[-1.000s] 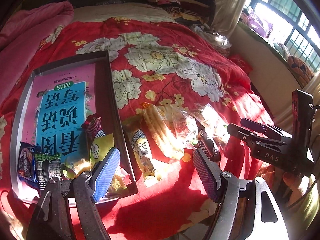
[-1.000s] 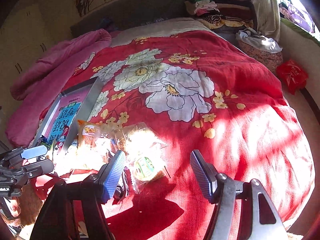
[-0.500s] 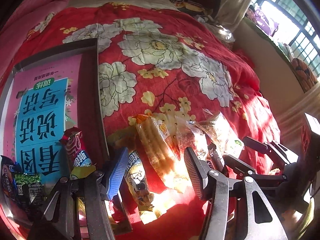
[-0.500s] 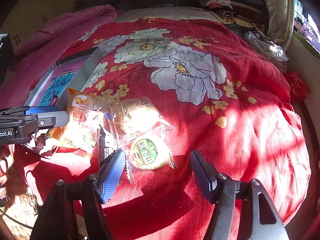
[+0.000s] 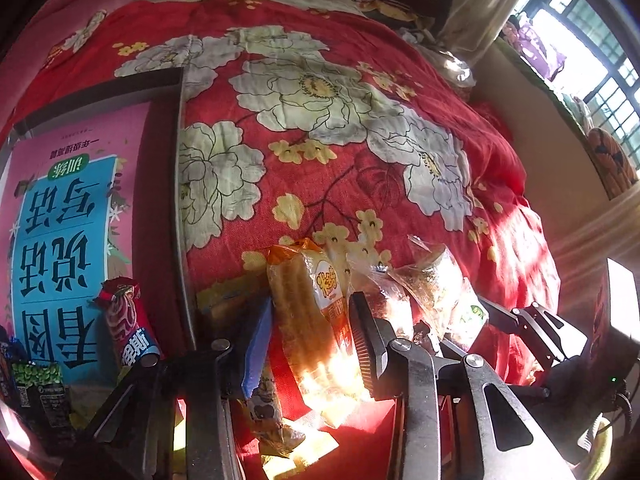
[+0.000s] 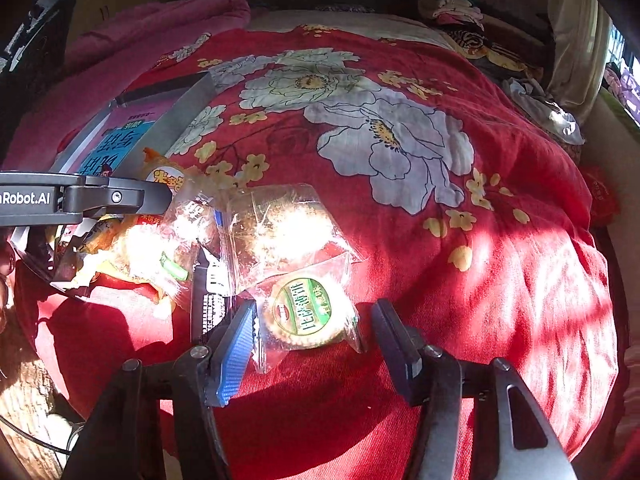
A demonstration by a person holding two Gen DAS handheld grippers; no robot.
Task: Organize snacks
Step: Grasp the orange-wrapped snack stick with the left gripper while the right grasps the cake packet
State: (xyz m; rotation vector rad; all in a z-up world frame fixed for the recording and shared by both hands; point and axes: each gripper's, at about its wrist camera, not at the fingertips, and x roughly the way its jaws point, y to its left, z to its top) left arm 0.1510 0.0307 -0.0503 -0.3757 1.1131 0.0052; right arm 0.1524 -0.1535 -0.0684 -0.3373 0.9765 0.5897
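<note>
A heap of snack packets lies on the red floral bedspread. My left gripper (image 5: 310, 340) is open, its jaws on either side of a long orange-wrapped rice stick packet (image 5: 316, 320); contact cannot be told. My right gripper (image 6: 316, 344) is open around a clear packet holding a round biscuit with a green label (image 6: 306, 312). A larger clear packet (image 6: 280, 232) lies just behind it. A dark tray (image 5: 178, 208) on the left holds a pink and blue book (image 5: 64, 232), a red bar (image 5: 128, 324) and a green pea packet (image 5: 36, 380).
A yellow snack packet (image 5: 264, 404) lies under the left gripper beside the tray edge. A pink quilt (image 6: 160, 28) is bunched at the far left. Folded clothes (image 6: 460, 12) sit at the head of the bed. A barred window (image 5: 580, 40) is on the right.
Both grippers have moved forward and down to the snack heap. The left jaws have narrowed around the orange packet. The right jaws now straddle the green-label biscuit packet.
</note>
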